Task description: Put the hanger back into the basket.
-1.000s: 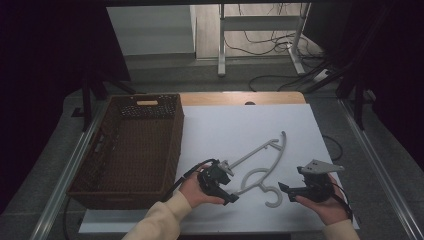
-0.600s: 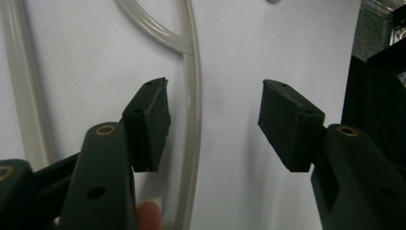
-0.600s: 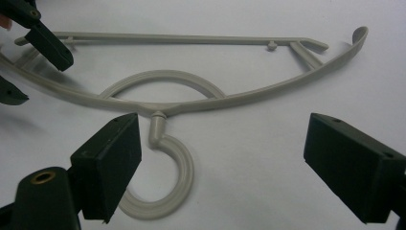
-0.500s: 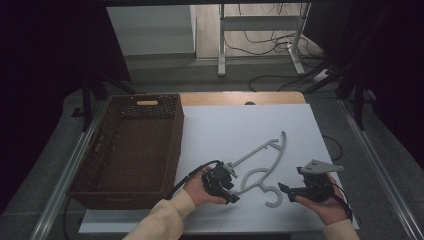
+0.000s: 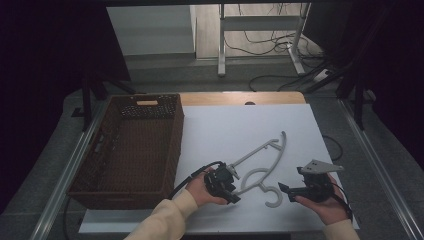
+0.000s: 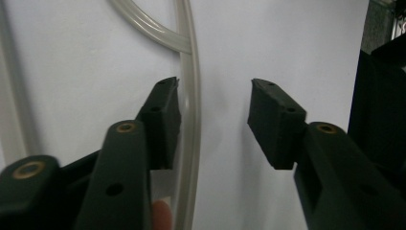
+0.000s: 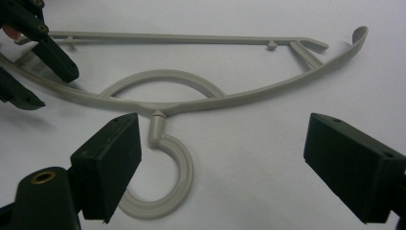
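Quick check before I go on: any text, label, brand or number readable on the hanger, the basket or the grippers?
None can be read.
Pale grey plastic hanger: bare plastic, no print or moulded lettering visible.
Dark brown woven wicker basket: a light patch on its far rim, too small to show any writing.
Left gripper and right gripper: plain black fingers with holes and brass rivets, no markings.

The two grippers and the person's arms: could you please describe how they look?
Both are black handheld tools. The left claw trails a black cable that loops toward the basket side. The right claw carries a grey three-cornered plate on top. Up close, each has two blocky black jaws on arms with small brass-coloured rivets. The person wears pale cream long sleeves.
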A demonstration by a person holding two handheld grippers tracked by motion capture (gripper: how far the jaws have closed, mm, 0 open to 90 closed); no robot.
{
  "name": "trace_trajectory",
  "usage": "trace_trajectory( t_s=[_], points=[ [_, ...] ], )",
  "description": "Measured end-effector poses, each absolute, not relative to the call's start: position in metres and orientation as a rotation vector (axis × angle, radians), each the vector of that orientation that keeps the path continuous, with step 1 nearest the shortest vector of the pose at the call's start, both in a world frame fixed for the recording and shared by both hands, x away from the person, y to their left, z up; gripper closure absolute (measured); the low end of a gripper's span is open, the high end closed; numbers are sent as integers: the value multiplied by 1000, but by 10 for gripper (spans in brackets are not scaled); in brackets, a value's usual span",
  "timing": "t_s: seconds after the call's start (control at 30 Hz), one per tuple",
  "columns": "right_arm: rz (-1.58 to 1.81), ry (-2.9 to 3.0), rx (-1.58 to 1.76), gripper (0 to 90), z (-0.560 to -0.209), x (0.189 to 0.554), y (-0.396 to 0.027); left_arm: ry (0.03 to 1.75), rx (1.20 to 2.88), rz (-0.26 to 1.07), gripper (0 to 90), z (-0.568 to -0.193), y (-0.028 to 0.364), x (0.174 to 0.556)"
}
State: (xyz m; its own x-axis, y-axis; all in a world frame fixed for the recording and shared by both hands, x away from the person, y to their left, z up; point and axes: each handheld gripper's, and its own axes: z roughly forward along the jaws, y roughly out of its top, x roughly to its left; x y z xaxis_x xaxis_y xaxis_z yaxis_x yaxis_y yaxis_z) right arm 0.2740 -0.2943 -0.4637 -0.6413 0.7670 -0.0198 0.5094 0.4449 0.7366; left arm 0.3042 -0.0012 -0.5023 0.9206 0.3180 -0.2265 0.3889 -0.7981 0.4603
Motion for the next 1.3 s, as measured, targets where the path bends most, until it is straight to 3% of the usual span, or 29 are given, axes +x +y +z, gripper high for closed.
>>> trace_trajectory(
  t_s=[0.37, 0.53, 0.6, 0.8, 1.3],
  points=[
    [1019, 2346, 1090, 129, -464, 274, -295, 500, 2618, -149, 598, -508, -8, 303],
    [1019, 2347, 1090, 129, -464, 274, -295, 515, 2621, -128, 667, -508, -7, 303],
    [1018, 2346, 1090, 129, -464, 274, -295, 508, 2639, -60, 727, -508, -9, 300],
    [1014, 2344, 1090, 129, -464, 274, -295, 529, 2638, -57, 795, -508, -9, 301],
    [1008, 2343, 1089, 129, -463, 274, -296, 539, 2632, -84, 817, -508, -8, 303]
  ],
)
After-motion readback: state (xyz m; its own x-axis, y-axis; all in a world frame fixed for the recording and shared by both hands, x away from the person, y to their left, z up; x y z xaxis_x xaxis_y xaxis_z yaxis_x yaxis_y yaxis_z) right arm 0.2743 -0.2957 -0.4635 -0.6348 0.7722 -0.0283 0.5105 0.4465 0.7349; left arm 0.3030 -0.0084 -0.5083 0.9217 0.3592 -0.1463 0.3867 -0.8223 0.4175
